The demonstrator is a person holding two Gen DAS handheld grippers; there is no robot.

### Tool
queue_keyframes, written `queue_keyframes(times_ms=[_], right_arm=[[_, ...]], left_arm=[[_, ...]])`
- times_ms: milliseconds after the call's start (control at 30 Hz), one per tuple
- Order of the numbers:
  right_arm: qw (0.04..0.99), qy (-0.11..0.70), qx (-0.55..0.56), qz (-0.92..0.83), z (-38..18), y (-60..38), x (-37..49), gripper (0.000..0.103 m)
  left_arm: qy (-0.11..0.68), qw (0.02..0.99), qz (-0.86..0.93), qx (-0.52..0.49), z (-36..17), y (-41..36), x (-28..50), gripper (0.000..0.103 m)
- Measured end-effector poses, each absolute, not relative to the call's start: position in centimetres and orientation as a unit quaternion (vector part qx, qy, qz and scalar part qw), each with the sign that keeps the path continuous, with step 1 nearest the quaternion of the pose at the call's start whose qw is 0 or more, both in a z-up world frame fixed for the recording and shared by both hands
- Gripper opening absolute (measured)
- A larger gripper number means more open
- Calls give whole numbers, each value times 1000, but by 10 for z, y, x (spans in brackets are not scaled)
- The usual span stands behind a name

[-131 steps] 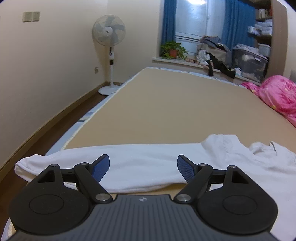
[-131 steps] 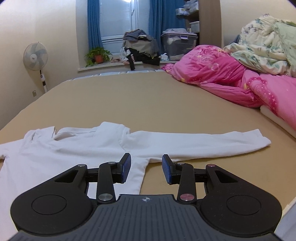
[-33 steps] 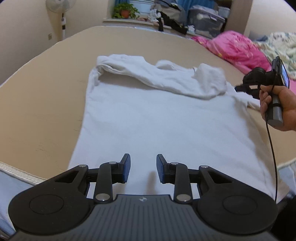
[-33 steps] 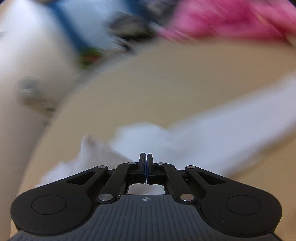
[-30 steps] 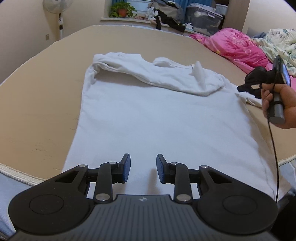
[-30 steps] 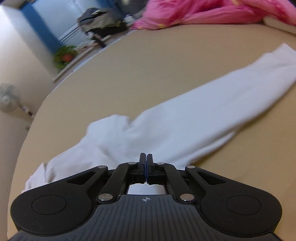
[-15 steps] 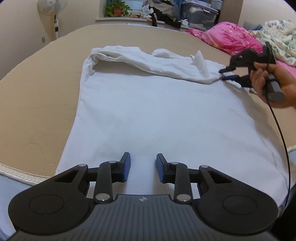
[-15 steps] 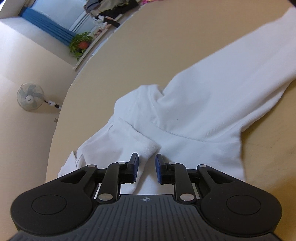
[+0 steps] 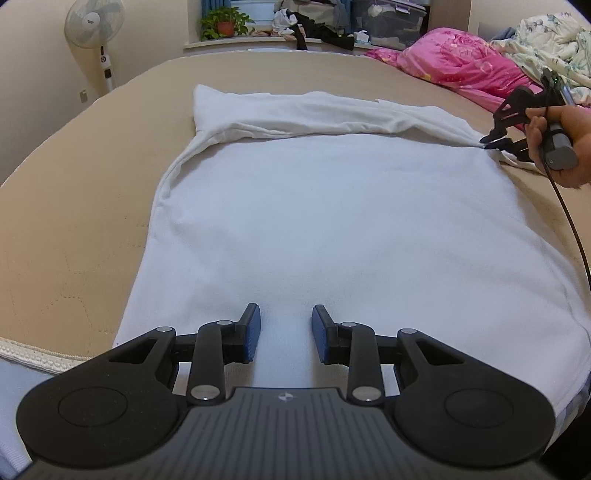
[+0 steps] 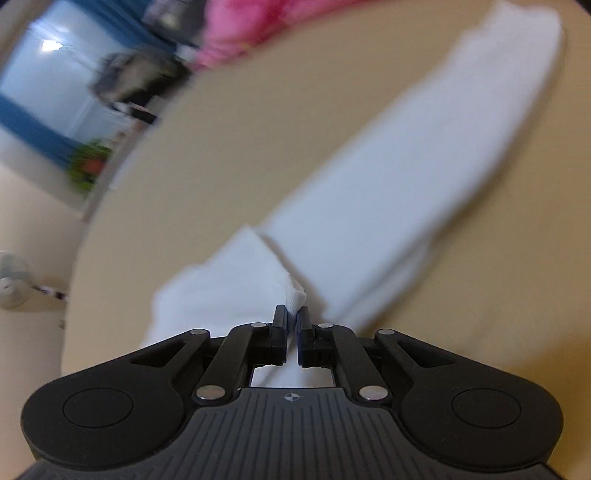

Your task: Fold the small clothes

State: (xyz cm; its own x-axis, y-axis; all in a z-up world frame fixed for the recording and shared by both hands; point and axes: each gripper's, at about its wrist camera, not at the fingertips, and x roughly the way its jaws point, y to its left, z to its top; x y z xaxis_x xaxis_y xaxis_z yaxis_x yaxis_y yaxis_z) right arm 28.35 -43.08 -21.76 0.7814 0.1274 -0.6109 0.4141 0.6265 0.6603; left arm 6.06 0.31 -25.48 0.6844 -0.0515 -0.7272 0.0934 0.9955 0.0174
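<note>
White shirt (image 9: 332, 221) lies spread flat on the tan bed (image 9: 74, 192), hem toward the near edge. One sleeve (image 9: 295, 114) is folded across the shoulders at the far end. The other sleeve (image 10: 424, 158) stretches out over bare bed on the right side.

Left gripper (image 9: 285, 334) hovers over the hem. Its jaws are parted with only flat cloth below them, nothing pinched.

Right gripper (image 10: 291, 326), held by a hand (image 9: 561, 144), sits at the shirt's far right corner. Its jaws have just been closing and now pinch a small bunch of white cloth; a tuft pokes up between the pads (image 10: 279, 328). The right wrist view is blurred.

Pink quilt (image 9: 461, 62) lies well beyond the shirt, fan (image 9: 94, 26) at the back left.
</note>
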Motion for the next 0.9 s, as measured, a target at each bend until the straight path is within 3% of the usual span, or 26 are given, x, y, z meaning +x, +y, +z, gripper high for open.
queue_keyframes(times_ms=[200, 300, 367, 900], right_arm=[[885, 234, 399, -55, -194, -431, 266, 12], [871, 275, 407, 6, -207, -433, 276, 11], [871, 316, 372, -54, -213, -435, 279, 11], [862, 273, 417, -91, -219, -519, 272, 16]], left_arm=[[390, 920, -38, 26, -257, 2, 59, 35], [391, 919, -38, 27, -257, 1, 59, 35], [393, 919, -40, 26, -256, 2, 59, 35], [382, 923, -45, 20, -260, 5, 56, 35]])
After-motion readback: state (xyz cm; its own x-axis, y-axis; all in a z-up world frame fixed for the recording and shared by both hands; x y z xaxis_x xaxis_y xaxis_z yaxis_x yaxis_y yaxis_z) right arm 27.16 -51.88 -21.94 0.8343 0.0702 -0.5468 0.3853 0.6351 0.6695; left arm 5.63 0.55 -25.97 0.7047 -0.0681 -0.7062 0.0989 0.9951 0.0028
